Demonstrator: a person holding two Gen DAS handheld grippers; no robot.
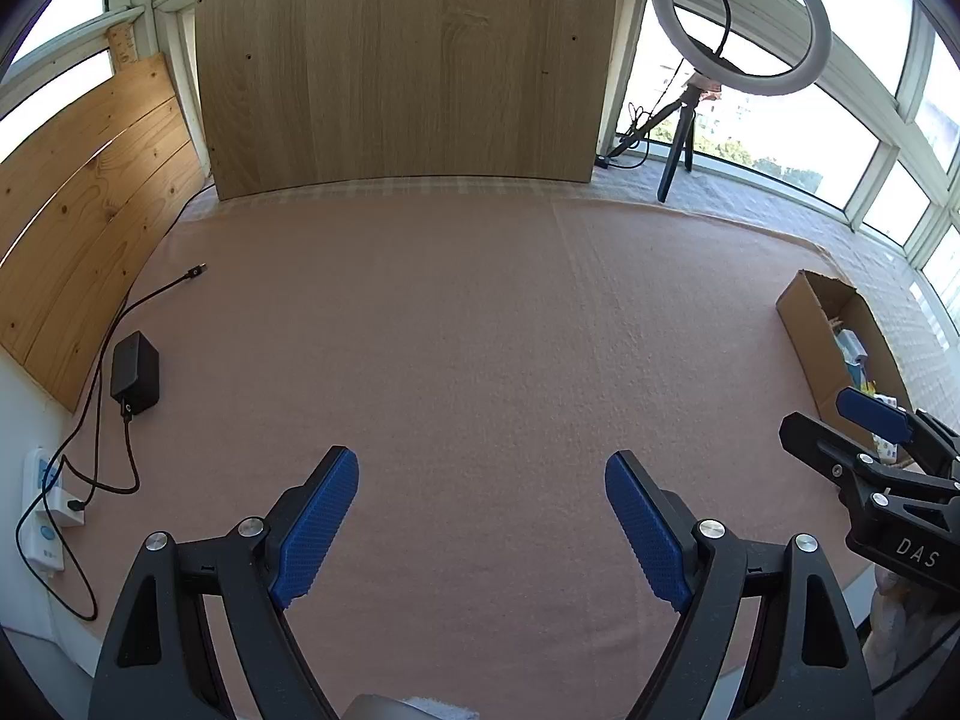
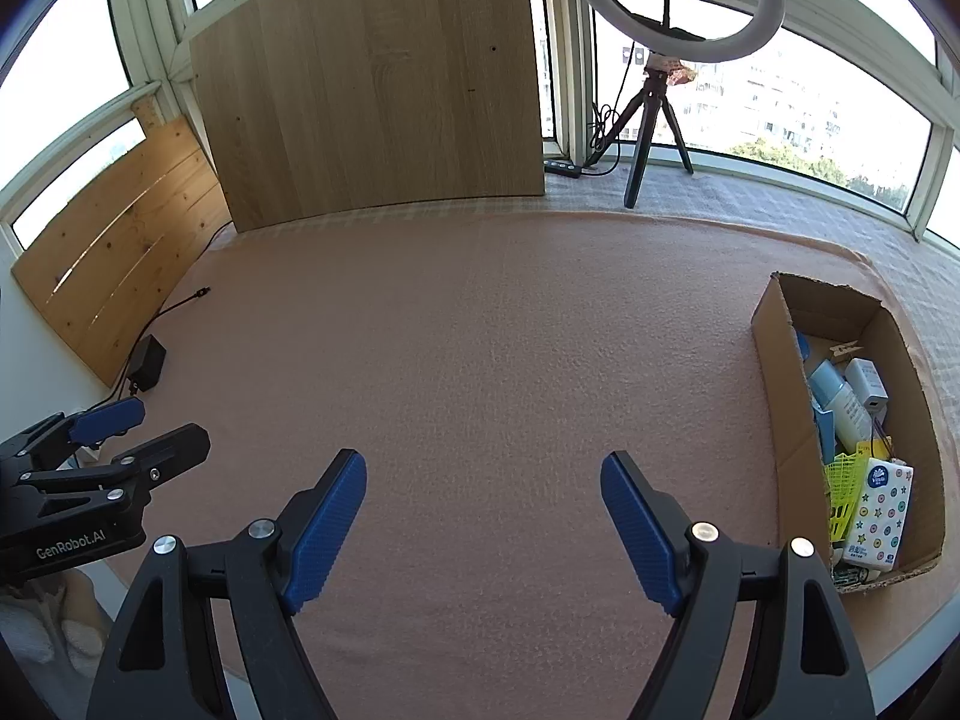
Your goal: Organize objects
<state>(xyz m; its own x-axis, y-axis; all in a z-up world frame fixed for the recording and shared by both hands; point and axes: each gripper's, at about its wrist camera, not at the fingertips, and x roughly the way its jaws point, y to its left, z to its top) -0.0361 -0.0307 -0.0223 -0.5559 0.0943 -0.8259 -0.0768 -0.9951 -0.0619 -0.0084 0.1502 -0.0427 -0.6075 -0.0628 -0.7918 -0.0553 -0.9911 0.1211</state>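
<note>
A cardboard box lies open at the right edge of the pink cloth; the left wrist view shows the same cardboard box at far right. Inside it are a patterned tissue pack, a yellow mesh basket, a light blue bottle and a small white box. My left gripper hovers open over bare cloth with nothing between its blue pads. My right gripper is likewise open and holds nothing, left of the box. Each gripper appears in the other's view: right gripper, left gripper.
A black power adapter with its cable lies at the left, beside a white power strip. Wooden boards lean along the back and left. A ring light on a tripod stands at the back right by the windows.
</note>
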